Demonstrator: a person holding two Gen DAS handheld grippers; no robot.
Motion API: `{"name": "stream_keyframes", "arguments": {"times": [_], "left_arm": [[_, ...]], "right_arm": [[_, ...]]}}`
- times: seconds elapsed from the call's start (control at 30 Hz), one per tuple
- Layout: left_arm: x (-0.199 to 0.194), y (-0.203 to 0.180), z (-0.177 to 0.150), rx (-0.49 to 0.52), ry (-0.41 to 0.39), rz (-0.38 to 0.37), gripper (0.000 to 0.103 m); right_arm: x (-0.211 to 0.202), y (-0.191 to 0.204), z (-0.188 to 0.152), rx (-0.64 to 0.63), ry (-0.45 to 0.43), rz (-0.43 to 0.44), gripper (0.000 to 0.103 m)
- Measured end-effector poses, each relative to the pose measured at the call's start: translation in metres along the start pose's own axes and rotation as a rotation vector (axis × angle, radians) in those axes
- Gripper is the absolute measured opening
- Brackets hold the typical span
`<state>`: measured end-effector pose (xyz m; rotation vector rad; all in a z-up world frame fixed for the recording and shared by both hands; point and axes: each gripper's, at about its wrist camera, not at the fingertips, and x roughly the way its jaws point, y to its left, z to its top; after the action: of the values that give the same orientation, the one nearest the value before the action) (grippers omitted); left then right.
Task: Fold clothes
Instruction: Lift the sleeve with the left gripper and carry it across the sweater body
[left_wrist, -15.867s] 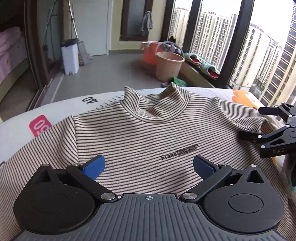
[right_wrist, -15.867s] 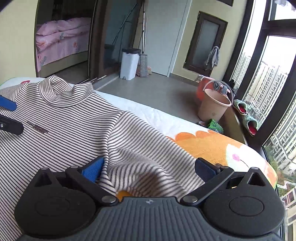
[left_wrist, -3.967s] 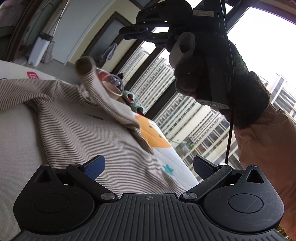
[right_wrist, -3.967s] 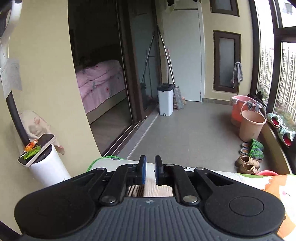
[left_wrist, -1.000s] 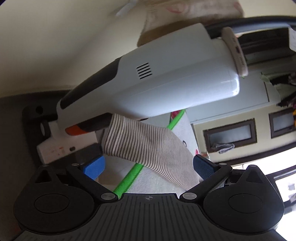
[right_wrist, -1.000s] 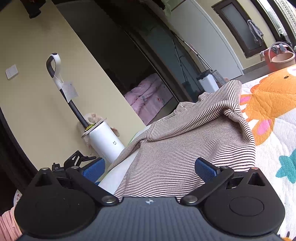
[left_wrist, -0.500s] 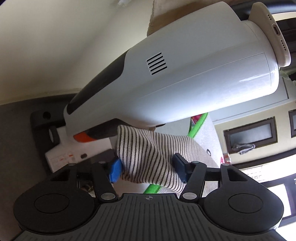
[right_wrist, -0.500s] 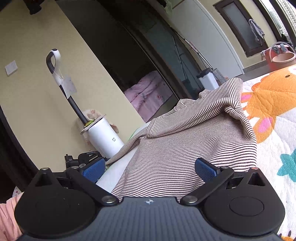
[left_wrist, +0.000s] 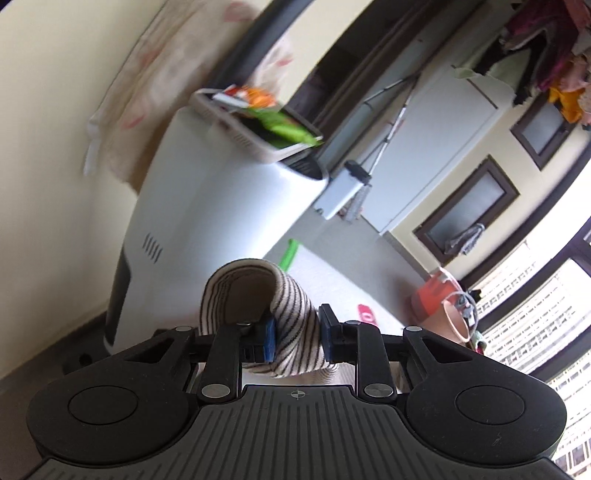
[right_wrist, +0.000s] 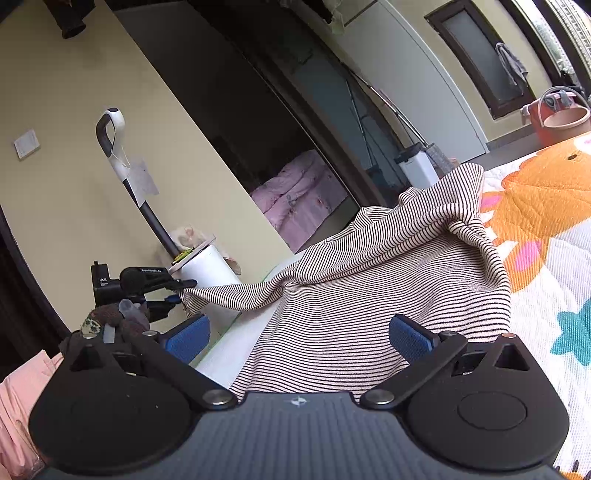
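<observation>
The striped long-sleeve shirt (right_wrist: 369, 280) lies bunched on the bed, one sleeve pulled taut to the left. In the left wrist view my left gripper (left_wrist: 297, 334) has its jaws closing, and the blue pads pinch the rolled sleeve cuff (left_wrist: 295, 314) between them. The right wrist view shows that same left gripper (right_wrist: 177, 290) holding the sleeve end (right_wrist: 229, 295) up beside the bed's edge. My right gripper (right_wrist: 299, 332) hovers low over the shirt's body, open, with striped fabric under it but nothing pinched.
A white vacuum base (left_wrist: 207, 221) stands against the yellow wall close to the left gripper. The cartoon quilt (right_wrist: 546, 206) covers the bed to the right. Buckets (left_wrist: 443, 310) sit by the window. A gloved hand (right_wrist: 110, 317) and pink sleeve (right_wrist: 18, 398) are at lower left.
The left gripper's jaws closed from wide open onto the sleeve cuff, then it rose and rolled, lifting the sleeve. The right gripper stayed where it was.
</observation>
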<state>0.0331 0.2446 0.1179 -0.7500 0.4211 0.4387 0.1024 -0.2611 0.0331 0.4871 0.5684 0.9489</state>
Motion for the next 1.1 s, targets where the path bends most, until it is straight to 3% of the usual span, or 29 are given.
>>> {"name": "stream_keyframes", "arguments": {"times": [0.23, 0.37, 0.4, 0.43, 0.47, 0.6, 0.73, 0.83, 0.9, 1.0, 1.1], "left_arm": [[-0.012, -0.079, 0.014, 0.188, -0.02, -0.084, 0.022], [-0.019, -0.079, 0.0, 0.206, -0.018, -0.141, 0.023], [-0.018, -0.072, -0.006, 0.179, 0.0, -0.141, 0.031], [-0.018, -0.063, -0.008, 0.141, 0.016, -0.136, 0.042], [-0.019, -0.053, -0.01, 0.102, 0.032, -0.131, 0.045], [-0.015, 0.007, -0.024, -0.139, 0.091, -0.1, 0.05], [0.003, 0.081, -0.054, -0.458, 0.173, -0.044, 0.056], [0.019, 0.13, -0.079, -0.683, 0.204, -0.019, 0.059], [0.028, 0.152, -0.092, -0.803, 0.196, -0.044, 0.063], [0.044, 0.174, -0.108, -0.922, 0.178, -0.04, 0.077], [0.053, 0.189, -0.121, -0.983, 0.172, 0.018, 0.079]], "right_arm": [[-0.003, -0.001, 0.001, 0.005, -0.015, 0.001, 0.103], [-0.004, -0.002, 0.002, 0.007, -0.021, -0.005, 0.103], [-0.003, -0.001, 0.002, 0.007, -0.021, -0.005, 0.103], [-0.003, -0.001, 0.002, 0.007, -0.02, -0.005, 0.103], [-0.003, -0.001, 0.002, 0.006, -0.02, -0.004, 0.103], [-0.001, -0.001, 0.0, 0.003, -0.011, -0.005, 0.103], [0.0, -0.002, 0.0, 0.009, -0.002, -0.012, 0.103], [0.003, -0.002, 0.0, 0.009, 0.008, -0.017, 0.103], [0.005, -0.002, -0.001, 0.01, 0.017, -0.023, 0.103], [0.008, -0.003, -0.002, 0.01, 0.032, -0.033, 0.103], [0.011, -0.004, -0.003, 0.014, 0.046, -0.046, 0.103]]}}
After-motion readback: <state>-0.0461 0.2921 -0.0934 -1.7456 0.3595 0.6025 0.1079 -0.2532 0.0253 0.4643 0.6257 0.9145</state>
